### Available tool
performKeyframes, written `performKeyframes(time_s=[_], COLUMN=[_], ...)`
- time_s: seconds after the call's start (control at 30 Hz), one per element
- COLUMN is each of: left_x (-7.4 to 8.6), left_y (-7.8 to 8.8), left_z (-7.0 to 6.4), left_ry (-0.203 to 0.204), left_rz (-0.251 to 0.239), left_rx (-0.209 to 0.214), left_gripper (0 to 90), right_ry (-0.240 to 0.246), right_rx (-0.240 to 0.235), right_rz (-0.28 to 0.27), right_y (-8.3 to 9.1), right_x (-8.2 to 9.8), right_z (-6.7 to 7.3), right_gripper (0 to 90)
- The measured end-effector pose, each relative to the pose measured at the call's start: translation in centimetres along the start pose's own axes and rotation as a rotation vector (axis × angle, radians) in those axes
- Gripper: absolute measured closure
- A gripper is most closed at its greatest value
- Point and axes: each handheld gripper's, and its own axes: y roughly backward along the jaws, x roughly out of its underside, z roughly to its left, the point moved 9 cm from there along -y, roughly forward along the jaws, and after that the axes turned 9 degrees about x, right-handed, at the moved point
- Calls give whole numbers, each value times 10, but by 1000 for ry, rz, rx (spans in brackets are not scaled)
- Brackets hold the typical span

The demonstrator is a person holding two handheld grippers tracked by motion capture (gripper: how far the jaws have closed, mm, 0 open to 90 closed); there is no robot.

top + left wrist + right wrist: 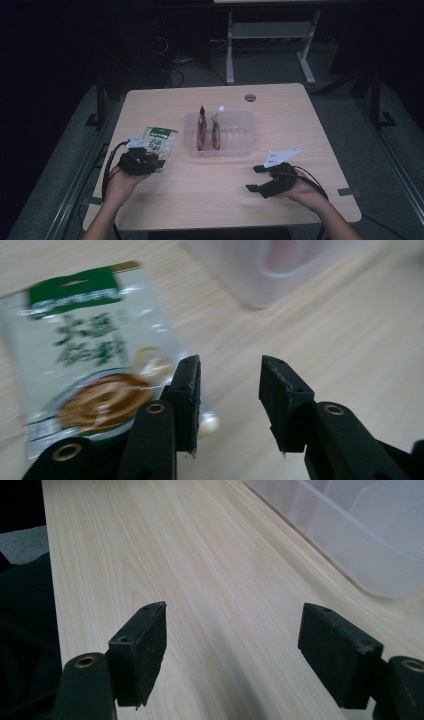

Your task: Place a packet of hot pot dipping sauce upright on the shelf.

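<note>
While two sachets [207, 131] stand upright in the clear tub [245, 131], left gripper [142, 159] part-open beside packet [161, 142], right gripper [256, 177] wide, empty.

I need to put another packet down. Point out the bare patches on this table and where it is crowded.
Bare wood: the near strip between the left gripper and the right gripper; the far edge behind the clear bin; the right side beyond the bin. Crowded: the left side, where the green sauce packet lies beside the bin, which holds two upright pouches.

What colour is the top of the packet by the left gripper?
Green: the packet has a green band across its top, clearest in the left gripper view.
</note>
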Motion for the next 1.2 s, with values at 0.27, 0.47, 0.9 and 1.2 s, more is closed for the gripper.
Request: performKeyframes(time_s=[0.27,0.47,0.9,1.2], left_x=[-1,2,-33,-57], left_y=[7,-1,-30,-64], left_z=[42,67,95,117], left_ry=[81,138,155,159], left_rz=[-18,-6,-21,0], left_rx=[-101,-150,-134,-147], left_gripper=[496,414,896,896], right_ry=[-23,-9,-7,-10], right_rx=[10,2,3,0], right_rz=[8,19,13,10], right_y=[5,2,2,0], right_x=[12,12,11,9], right_z=[-6,-3,-3,-4], right_gripper=[269,268,269,269])
